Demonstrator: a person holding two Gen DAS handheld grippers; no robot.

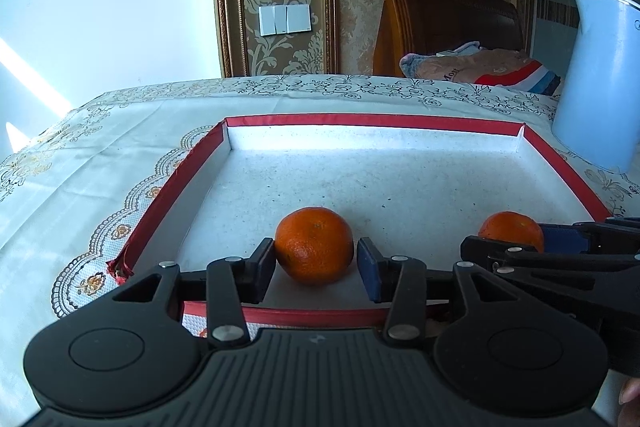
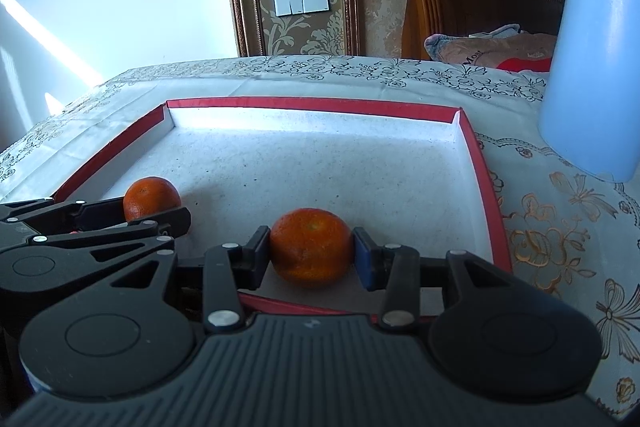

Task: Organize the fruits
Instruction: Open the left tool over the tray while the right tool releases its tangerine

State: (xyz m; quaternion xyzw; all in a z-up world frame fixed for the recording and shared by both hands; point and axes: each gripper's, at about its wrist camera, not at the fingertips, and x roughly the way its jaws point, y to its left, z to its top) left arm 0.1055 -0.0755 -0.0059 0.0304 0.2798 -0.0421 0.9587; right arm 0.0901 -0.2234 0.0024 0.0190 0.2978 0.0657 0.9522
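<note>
- The left gripper (image 1: 316, 263) is inside a shallow tray (image 1: 372, 121) with a red rim and a white floor, near the tray's front edge.
- Between its fingers lies one orange (image 1: 314, 245), resting on the tray floor.
- The left finger (image 1: 262, 265) seems to touch the peel or stand right against it; I cannot tell which. The blue pad (image 1: 370, 269) on the other side stands a little apart, with a thin gap of tray floor showing. So the fingers are spread around the fruit and do not pinch it.
- The right gripper (image 2: 312, 253) is also in the tray, just beside the left one and further toward the tray's right side.
- Its fingers (image 2: 256, 251) pinch a second orange (image 2: 312, 247): both pads press on the peel, one at each side, and no gap shows.
- This second orange is low over the tray floor near the front rim; I cannot tell if it is resting on the floor or is lifted slightly.
- In the left wrist view the second orange (image 1: 512, 229) shows partly behind the black arms of the right gripper (image 1: 520, 247).
- The tray stands on a tablecloth (image 1: 120, 155) with a flower pattern.
- A pale blue kettle (image 1: 596, 83) stands on the cloth near the tray's far right corner, apart from it.
</note>
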